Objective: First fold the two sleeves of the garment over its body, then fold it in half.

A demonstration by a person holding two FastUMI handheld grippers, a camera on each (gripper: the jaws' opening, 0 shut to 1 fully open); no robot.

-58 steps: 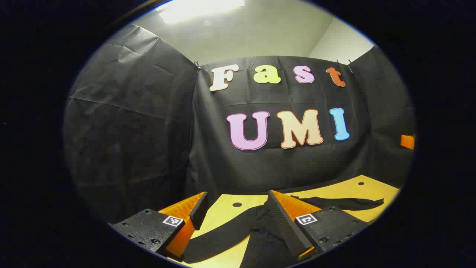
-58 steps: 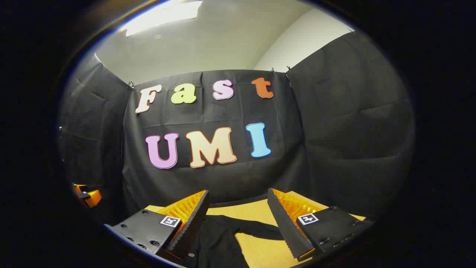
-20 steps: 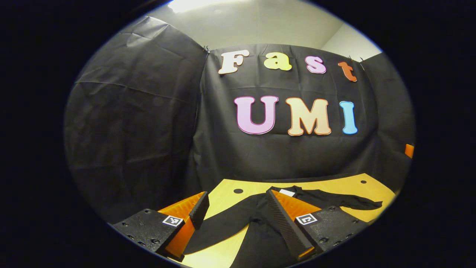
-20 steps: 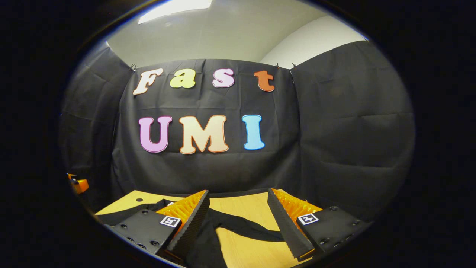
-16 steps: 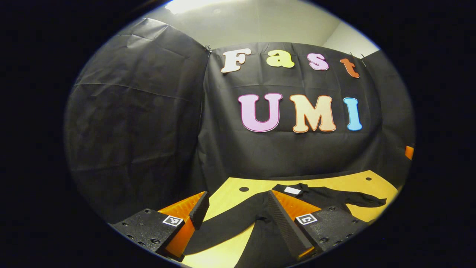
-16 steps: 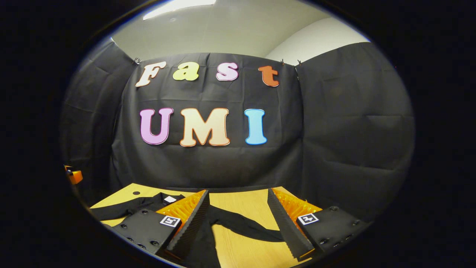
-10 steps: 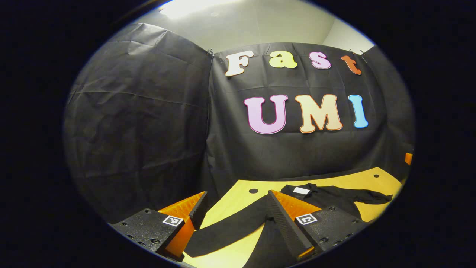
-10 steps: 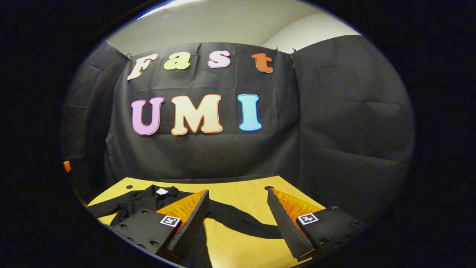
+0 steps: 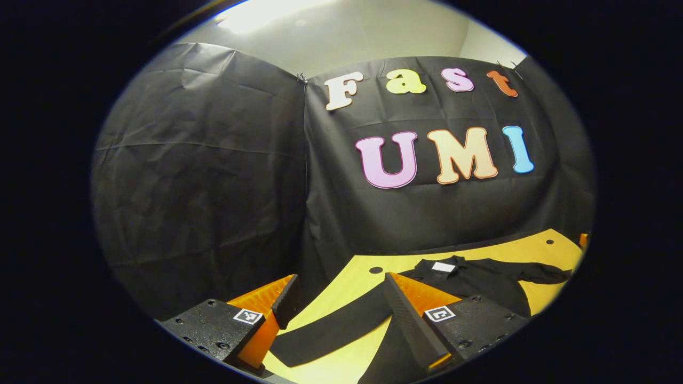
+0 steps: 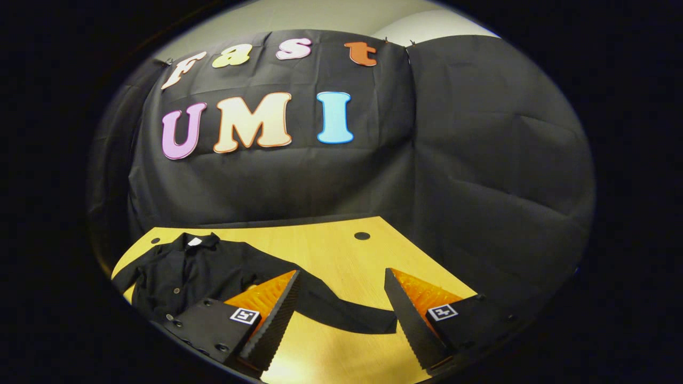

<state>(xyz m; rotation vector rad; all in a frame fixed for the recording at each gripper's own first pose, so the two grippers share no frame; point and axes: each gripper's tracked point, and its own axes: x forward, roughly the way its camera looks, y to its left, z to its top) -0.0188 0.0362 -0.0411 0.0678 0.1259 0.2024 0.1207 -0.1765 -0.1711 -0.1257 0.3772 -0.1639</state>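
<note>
A black long-sleeved garment (image 9: pixel 480 285) lies flat on the wooden table (image 9: pixel 344 282), with a white label at its collar. One sleeve (image 9: pixel 328 332) runs out from the body and passes on the table between the tips of my left gripper (image 9: pixel 339 298), which is open and holds nothing. In the right gripper view the garment's body (image 10: pixel 187 277) lies at the left, buttons showing. The other sleeve (image 10: pixel 357 320) stretches across under my right gripper (image 10: pixel 341 298), whose jaws stand wide apart with nothing gripped.
Black cloth walls close off the table's (image 10: pixel 320 250) back and both sides. Small round holes (image 9: pixel 376 270) (image 10: pixel 362 235) sit near the table's far corners. Bare wood lies beyond each sleeve up to the wall.
Both views have risen and tipped down, showing more of the table and garment. The left gripper has swung left towards one sleeve, the right gripper right towards the other. Both stayed open.
</note>
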